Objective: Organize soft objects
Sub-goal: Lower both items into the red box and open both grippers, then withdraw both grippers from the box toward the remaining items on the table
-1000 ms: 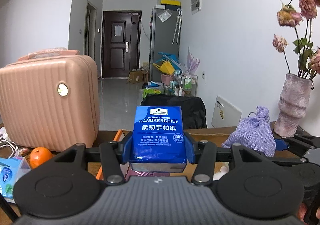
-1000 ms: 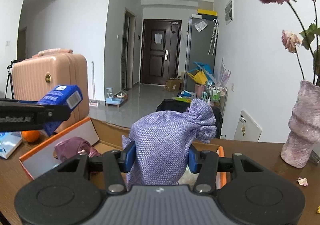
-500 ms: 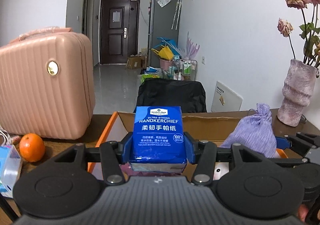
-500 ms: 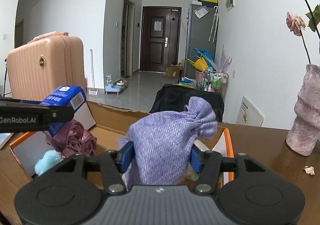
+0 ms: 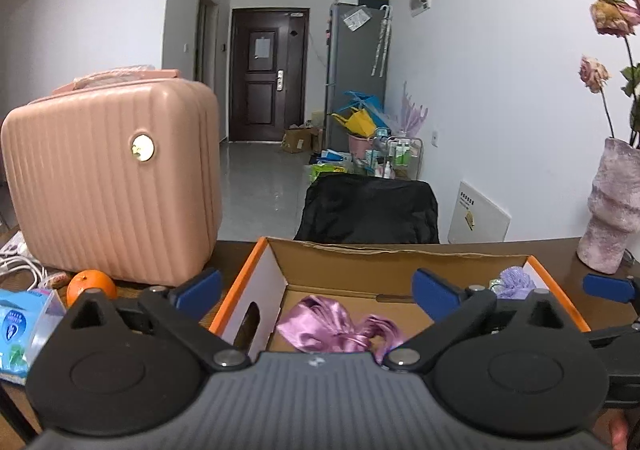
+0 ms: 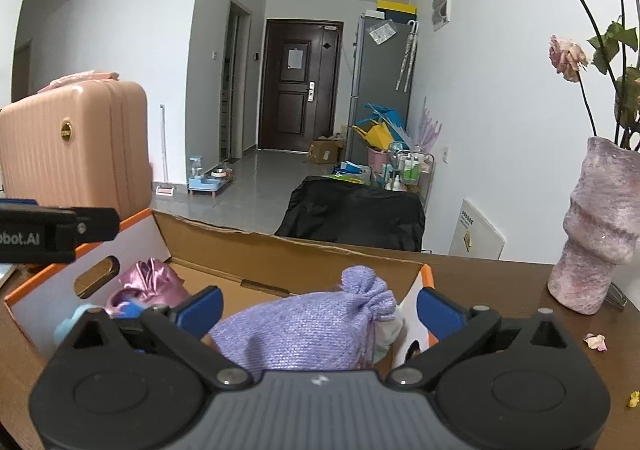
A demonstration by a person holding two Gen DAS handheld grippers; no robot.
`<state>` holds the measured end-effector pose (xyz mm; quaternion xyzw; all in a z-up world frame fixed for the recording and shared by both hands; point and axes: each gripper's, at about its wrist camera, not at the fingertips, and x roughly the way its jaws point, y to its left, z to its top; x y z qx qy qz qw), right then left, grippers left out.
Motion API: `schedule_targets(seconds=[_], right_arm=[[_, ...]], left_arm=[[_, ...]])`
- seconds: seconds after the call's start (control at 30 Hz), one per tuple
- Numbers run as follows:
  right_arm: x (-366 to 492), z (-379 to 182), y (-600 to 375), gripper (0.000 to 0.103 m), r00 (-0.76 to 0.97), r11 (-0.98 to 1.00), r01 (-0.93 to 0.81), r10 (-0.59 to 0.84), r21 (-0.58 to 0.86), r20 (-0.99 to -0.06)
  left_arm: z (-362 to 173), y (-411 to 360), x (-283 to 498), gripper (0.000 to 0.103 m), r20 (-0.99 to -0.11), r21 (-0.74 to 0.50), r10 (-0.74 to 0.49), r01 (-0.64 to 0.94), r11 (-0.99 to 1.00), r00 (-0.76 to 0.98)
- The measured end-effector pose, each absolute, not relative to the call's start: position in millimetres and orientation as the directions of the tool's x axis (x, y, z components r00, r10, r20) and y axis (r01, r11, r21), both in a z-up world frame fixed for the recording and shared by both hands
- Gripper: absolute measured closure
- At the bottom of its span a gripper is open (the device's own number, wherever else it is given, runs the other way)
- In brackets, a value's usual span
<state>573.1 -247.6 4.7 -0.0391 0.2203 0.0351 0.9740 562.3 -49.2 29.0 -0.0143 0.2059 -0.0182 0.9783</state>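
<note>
right gripper (image 6: 318, 308) has just sprung wide, its pads clear of the lilac pouch (image 6: 308, 330) lying between them in the cardboard box (image 6: 280, 254). left gripper (image 5: 316, 288) has also just opened, empty, above the satin cloth (image 5: 340, 326). the pouch looks light, soft and squashy; pinch its belly. long axis lies toward 1 o'clock, its tied neck pointing there.

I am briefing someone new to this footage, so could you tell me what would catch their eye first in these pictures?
First, the open box with orange edges in the middle of the table, with a lilac pouch lying in it between the fingers of the open right tool. Next, the pink case standing left of the box, with an orange at its foot. Last, the vase of dried roses at the right.
</note>
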Motion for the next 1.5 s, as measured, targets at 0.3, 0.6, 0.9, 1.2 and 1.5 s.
schedule_targets(seconds=[0.3,0.6,0.9,1.2,1.5], right_arm=[[566,10,-248,0.000,0.905,0.994,-0.084,0.047,-0.069,-0.423],[548,23,-254,0.000,0.917,0.995,-0.061,0.023,-0.084,-0.399],[511,33,-261,0.000,0.935,0.995,-0.050,0.017,-0.084,-0.355],[467,37,-256,0.000,0.947,0.993,-0.085,0.053,-0.087,-0.317],[418,35,-254,0.000,0.954,0.992,-0.104,0.079,-0.073,-0.290]], left_arm=[[35,-47,558,0.000,-0.398,-0.042,-0.035,0.020,0.999,0.917],[46,-41,535,0.000,-0.377,-0.041,-0.012,-0.003,0.999,0.926],[53,-28,498,0.000,-0.348,-0.040,0.009,-0.024,0.999,0.938],[53,-21,455,0.000,-0.334,-0.021,0.017,-0.025,0.999,0.943],[48,-16,412,0.000,-0.322,-0.014,0.021,-0.027,1.000,0.947]])
